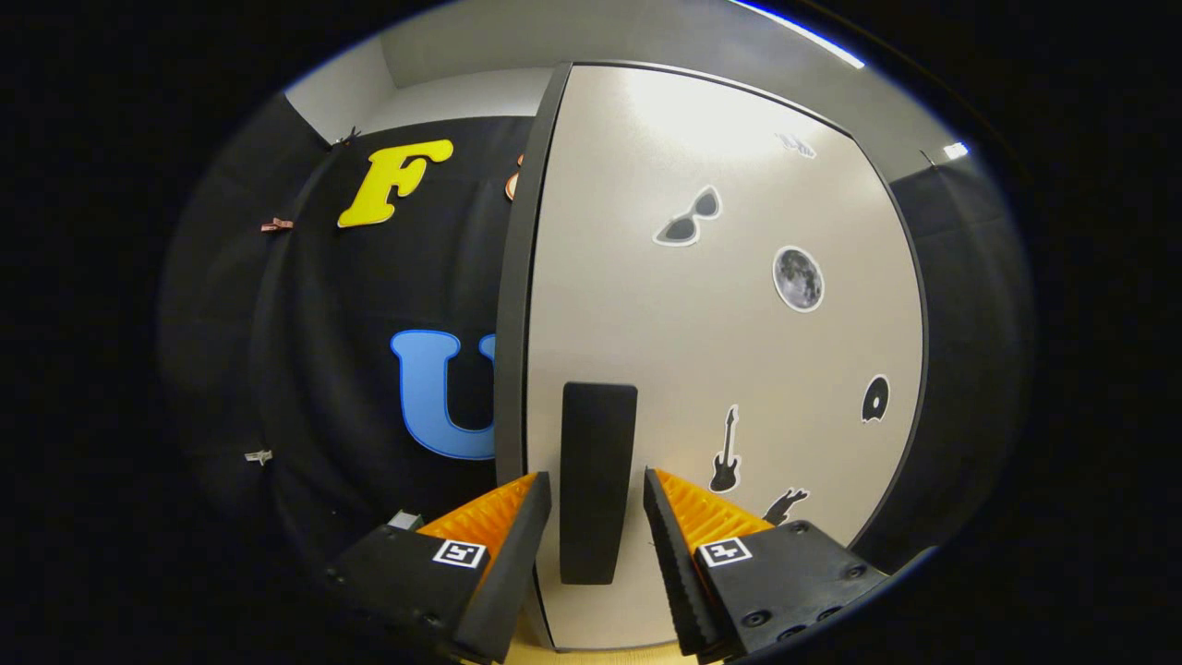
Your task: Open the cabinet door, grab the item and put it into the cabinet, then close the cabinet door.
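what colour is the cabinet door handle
Black, a plain upright bar on the pale cabinet door, seen in the gripper view between the open gripper fingers.

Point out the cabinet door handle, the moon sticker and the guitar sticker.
Handle (597,480), gripper view: middle of the bar, between the open fingers.
Moon sticker (798,278), gripper view: centre of the disc.
Guitar sticker (726,457), gripper view: neck.

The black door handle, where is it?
The upright black rectangular handle sits low on the beige cabinet door, between the open claw's fingers, left of the guitar sticker.
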Demonstrator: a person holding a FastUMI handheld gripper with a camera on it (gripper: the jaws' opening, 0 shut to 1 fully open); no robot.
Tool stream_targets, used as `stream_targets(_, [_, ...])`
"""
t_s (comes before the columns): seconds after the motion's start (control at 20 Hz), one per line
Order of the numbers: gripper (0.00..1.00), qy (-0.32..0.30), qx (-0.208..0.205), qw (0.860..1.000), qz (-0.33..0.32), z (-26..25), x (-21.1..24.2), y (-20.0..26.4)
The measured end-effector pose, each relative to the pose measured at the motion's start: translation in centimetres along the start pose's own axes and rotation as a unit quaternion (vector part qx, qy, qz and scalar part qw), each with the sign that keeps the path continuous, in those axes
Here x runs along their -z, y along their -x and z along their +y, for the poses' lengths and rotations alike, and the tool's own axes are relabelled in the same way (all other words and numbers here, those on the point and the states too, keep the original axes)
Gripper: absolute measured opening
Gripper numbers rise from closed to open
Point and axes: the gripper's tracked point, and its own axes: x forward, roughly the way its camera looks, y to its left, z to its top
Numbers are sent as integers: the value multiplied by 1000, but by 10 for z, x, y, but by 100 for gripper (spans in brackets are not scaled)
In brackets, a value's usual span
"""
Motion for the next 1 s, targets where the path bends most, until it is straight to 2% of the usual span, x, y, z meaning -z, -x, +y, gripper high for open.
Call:
stream_targets(0.1, [42, 13, 2, 1000, -7, 1, -4, 3])
stream_targets(0.15, [43, 17, 4, 1000, -9, 1, -2, 3])
stream_targets(0.2, [36, 13, 3, 1000, -9, 0, -2, 1])
stream_targets(0.3, [29, 5, -2, 1000, -9, 0, -3, 4])
stream_targets(0.35, [29, -5, -5, 1000, -5, 0, -2, 6])
stream_targets(0.4, [19, -9, -7, 1000, -6, 0, -3, 6])
stream_targets(1.0, [19, -11, -54, 998, 6, 0, -13, 40])
